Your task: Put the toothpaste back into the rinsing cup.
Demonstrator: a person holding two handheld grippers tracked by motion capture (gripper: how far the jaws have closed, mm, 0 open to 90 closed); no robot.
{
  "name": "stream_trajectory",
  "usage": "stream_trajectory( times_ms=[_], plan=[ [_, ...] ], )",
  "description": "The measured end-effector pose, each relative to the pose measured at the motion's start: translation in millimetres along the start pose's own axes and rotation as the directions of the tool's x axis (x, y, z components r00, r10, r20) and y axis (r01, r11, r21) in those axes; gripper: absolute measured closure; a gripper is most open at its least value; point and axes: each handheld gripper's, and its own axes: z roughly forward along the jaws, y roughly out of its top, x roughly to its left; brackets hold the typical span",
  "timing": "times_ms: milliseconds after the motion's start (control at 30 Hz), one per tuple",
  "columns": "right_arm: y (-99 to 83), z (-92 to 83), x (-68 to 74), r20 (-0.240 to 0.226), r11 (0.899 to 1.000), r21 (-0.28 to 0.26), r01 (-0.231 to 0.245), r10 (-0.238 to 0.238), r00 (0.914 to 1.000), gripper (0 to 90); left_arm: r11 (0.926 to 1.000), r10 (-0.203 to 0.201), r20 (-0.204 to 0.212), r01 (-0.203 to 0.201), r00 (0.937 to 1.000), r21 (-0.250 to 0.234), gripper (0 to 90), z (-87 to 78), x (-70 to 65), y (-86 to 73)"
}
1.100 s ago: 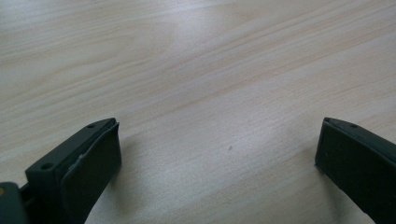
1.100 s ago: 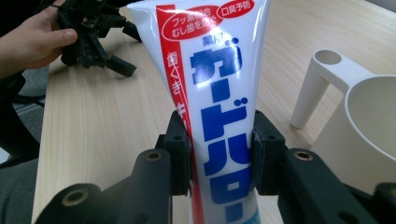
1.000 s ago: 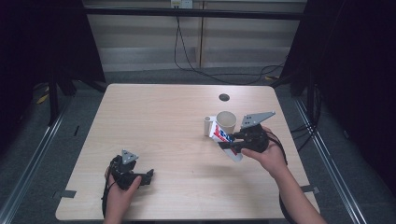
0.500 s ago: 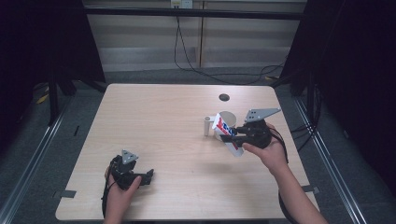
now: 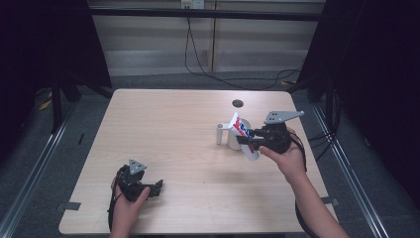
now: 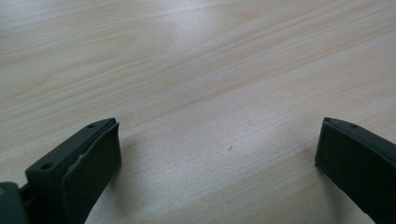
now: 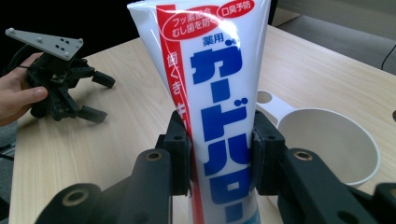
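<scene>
While the left tool (image 5: pixel 157 187) rests released near the table's (image 5: pixel 173 124) front edge, the right tool (image 7: pixel 219 144) grasps the toothpaste tube (image 7: pixel 210 93) beside the cup (image 7: pixel 327 140).

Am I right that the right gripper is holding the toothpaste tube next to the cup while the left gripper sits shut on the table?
Not quite. The left gripper is open: the left gripper view shows its fingers wide apart over bare table. The rest stands: the right gripper holds the toothpaste tube beside the cup.
</scene>
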Motion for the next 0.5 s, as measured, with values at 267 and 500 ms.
stream_trajectory(
  times_ms=[267, 500],
  plan=[
    [2.6, -2.7, -3.4, 0.019, 0.998, -0.045, -0.033, 0.033, 0.9992, 66.1, 1.0, 0.0, 0.0, 0.0, 1.0, -0.001, 0.0, 0.1, 0.0, 0.0],
    [5.7, -5.4, -5.8, 0.043, 0.994, -0.093, -0.052, 0.056, 0.9975, 66.5, 1.0, 0.0, 0.001, 0.0, 1.0, -0.001, 0.0, 0.1, 0.0, 0.0]
  ],
)
